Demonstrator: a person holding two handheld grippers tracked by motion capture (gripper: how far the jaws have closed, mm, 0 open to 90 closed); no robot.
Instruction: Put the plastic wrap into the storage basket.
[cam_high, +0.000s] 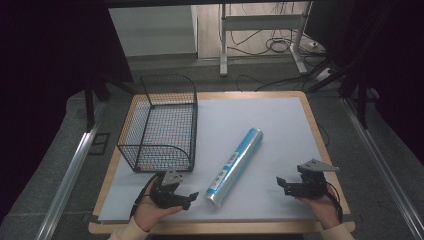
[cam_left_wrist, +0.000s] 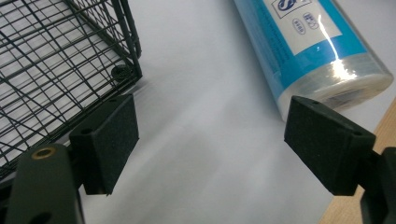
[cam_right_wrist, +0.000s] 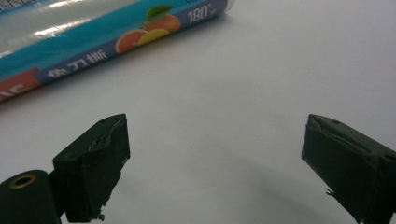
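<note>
A blue roll of cling film (cam_high: 235, 167) lies slantwise on the white mat, its near end toward the front edge. A black wire basket (cam_high: 160, 122) stands at the left of the mat with nothing in it. Held low just left of the roll's near end, my left gripper (cam_high: 190, 199) is open; in the left gripper view its jaws (cam_left_wrist: 210, 121) stand wide, with the roll's end (cam_left_wrist: 308, 42) ahead on the right and the basket's corner (cam_left_wrist: 60, 60) on the left. My right gripper (cam_high: 282, 185) is open too and points left at the roll (cam_right_wrist: 93, 37), nothing between its jaws (cam_right_wrist: 217, 135).
The white mat (cam_high: 260, 120) covers a wooden tabletop whose edge (cam_high: 330, 165) shows around it. Beyond the table are a metal desk frame (cam_high: 260, 35) and loose cables on the floor. Dark curtains hang on both sides.
</note>
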